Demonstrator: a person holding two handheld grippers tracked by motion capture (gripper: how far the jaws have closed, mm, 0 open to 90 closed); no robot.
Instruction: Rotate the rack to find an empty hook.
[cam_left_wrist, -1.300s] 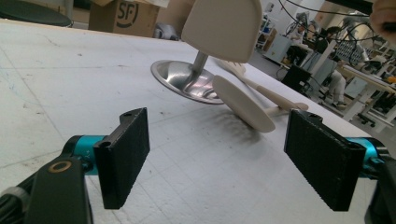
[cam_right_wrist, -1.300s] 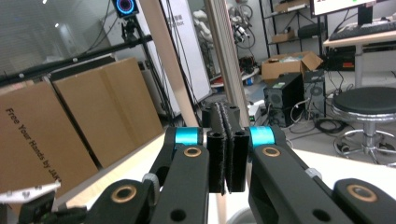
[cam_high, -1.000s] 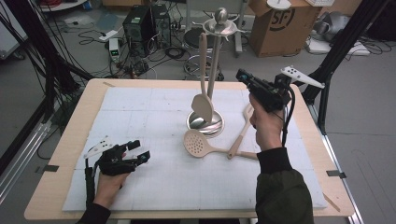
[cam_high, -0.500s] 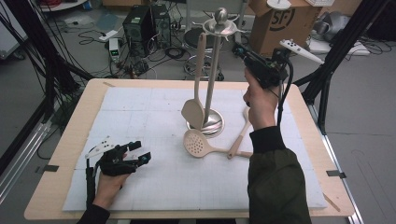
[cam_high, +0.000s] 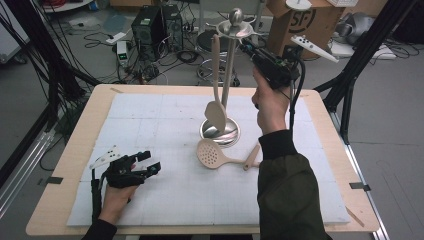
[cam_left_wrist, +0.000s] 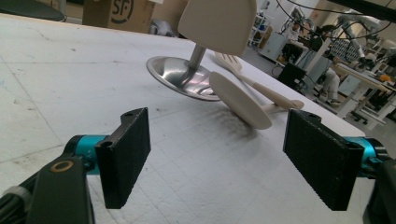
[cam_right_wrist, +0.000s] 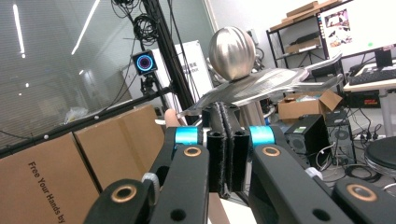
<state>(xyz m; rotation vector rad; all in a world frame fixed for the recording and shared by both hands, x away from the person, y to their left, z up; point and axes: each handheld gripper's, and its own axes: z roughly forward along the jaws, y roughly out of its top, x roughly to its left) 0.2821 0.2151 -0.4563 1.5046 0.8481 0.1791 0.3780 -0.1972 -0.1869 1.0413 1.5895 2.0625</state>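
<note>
We are holding the right gripper clamped on the top of a long cream plastic spatula, hanging below it beside the steel utensil stand. Light, stiff, slippery; we are pinching near the handle tip. Left gripper resting, jaws wide, empty.

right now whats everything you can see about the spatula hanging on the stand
The spatula is cream-coloured, matte, plastic-looking, with a long slim handle and a broad flat blade with rounded corners. It hangs upright, blade down, its handle tip up at the metal stand's top arms, beside the pole. The blade hangs just above the round base. The right gripper, jaws shut, is up at the handle's top; whether it still pinches it is unclear.
</note>
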